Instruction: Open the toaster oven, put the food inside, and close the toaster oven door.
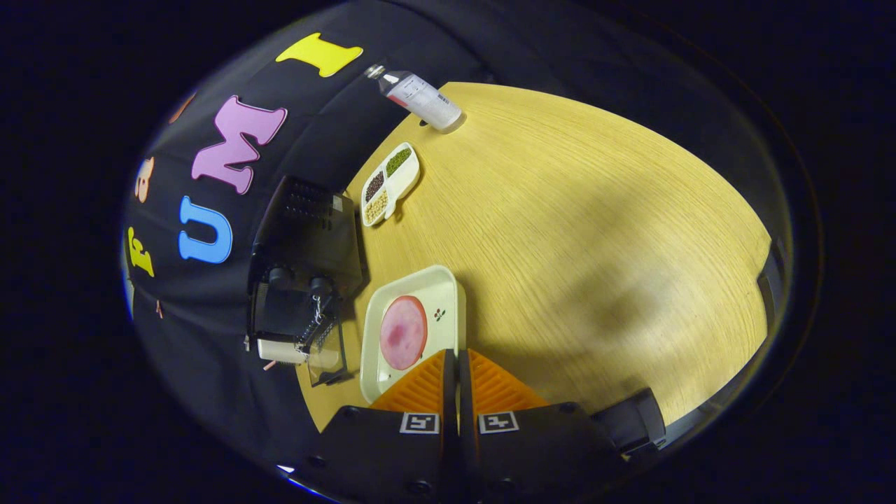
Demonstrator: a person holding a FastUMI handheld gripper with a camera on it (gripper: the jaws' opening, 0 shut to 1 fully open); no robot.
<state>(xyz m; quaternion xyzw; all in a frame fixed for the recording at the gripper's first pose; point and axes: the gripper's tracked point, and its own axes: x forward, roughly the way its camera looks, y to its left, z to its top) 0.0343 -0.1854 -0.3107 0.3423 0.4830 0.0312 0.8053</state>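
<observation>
Pale wooden tabletop (581, 231) carries a cream rectangular tray (448, 294) holding a round pink slice of ham (403, 332), just ahead of the gripper (458, 360), whose fingers are pressed together with nothing between them. Beside the tray stands a black toaster oven (304, 259), its glass door (325, 357) hanging open. Beyond lie a white three-compartment dish of beans (390, 183) and a clear plastic bottle (418, 96).
</observation>
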